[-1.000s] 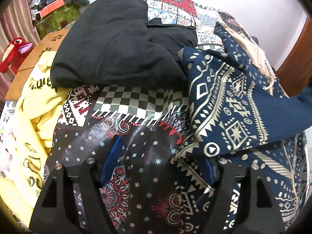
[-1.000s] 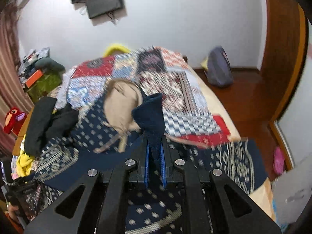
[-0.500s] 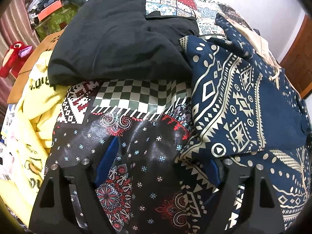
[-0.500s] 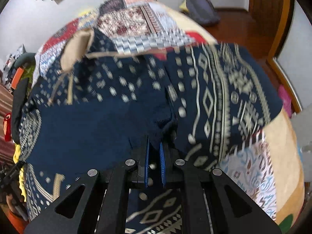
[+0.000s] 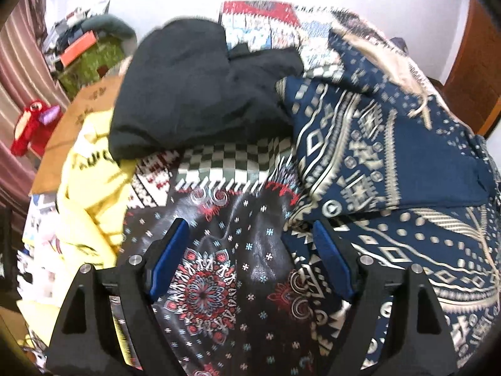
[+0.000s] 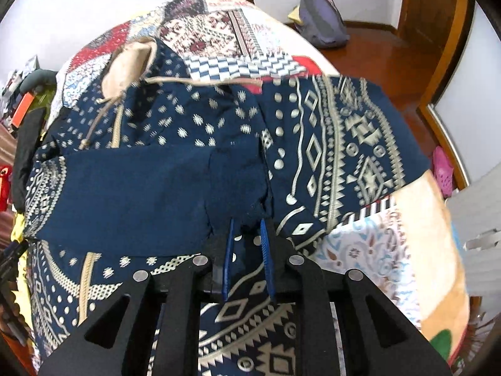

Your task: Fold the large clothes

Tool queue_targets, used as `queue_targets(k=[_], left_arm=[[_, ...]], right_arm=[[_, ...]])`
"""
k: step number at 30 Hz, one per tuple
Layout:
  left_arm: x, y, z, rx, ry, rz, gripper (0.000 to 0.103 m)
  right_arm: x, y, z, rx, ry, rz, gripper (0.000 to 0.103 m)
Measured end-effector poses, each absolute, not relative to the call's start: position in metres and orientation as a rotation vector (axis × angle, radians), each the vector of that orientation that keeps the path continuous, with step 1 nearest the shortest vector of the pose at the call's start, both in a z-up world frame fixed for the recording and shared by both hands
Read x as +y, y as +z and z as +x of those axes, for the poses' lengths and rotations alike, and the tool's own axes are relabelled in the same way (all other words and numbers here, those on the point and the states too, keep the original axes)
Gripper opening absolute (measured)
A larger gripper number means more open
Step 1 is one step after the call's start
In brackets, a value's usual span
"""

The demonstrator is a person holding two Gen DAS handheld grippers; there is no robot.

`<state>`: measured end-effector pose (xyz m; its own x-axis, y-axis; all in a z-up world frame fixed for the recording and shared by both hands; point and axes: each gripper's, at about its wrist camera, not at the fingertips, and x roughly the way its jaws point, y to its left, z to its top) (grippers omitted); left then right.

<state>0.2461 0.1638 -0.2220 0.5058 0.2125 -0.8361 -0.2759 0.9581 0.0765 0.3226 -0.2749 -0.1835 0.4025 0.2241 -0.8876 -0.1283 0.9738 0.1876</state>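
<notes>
On the far left of the left wrist view a yellow garment (image 5: 90,206) lies bunched at the edge of the bed (image 6: 238,34), with a black garment (image 5: 194,94) heaped beside it. The left gripper (image 5: 250,257) hovers with its jaws wide apart and nothing between them, over the dark patterned bedspread (image 5: 225,269), just beside the hoodie's left edge.

The navy patterned hoodie (image 6: 194,131) lies spread across the middle of the bed, hood toward the far side. A plain navy sleeve (image 6: 141,194) is folded across its body from the right, reaching toward the left.

The right gripper (image 6: 249,238) sits at the sleeve's near end with its jaws a narrow gap apart; the cuff lies at the fingertips, and whether cloth is pinched cannot be told, though it looks loose.

The step in hand appears to be the sleeve fold, about finished. The other sleeve (image 5: 360,144) already seems to be laid over the body. Next, the grippers likely need to take the hem at both corners and carry it up toward the hood, keeping the sleeves flat.
</notes>
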Motion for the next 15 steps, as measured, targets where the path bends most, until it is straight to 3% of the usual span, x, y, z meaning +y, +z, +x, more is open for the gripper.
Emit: queue_targets(k=[9,13,15], left_arm=[[0.142,-0.149,0.260,0.834,0.211,-0.101,0.081],[0.122,-0.127,0.285,0.782,0.152,-0.114,0.081],[0.109,-0.122,0.299,0.773,0.113,-0.123,0.082]], right_arm=[[-0.310,-0.123,0.318,0.983,0.202,0.118,0.021],[-0.317,-0.103,0.329,0.903,0.157,0.141,0.044],[-0.329,-0.097,0.332,0.866,0.122,0.166,0.049]])
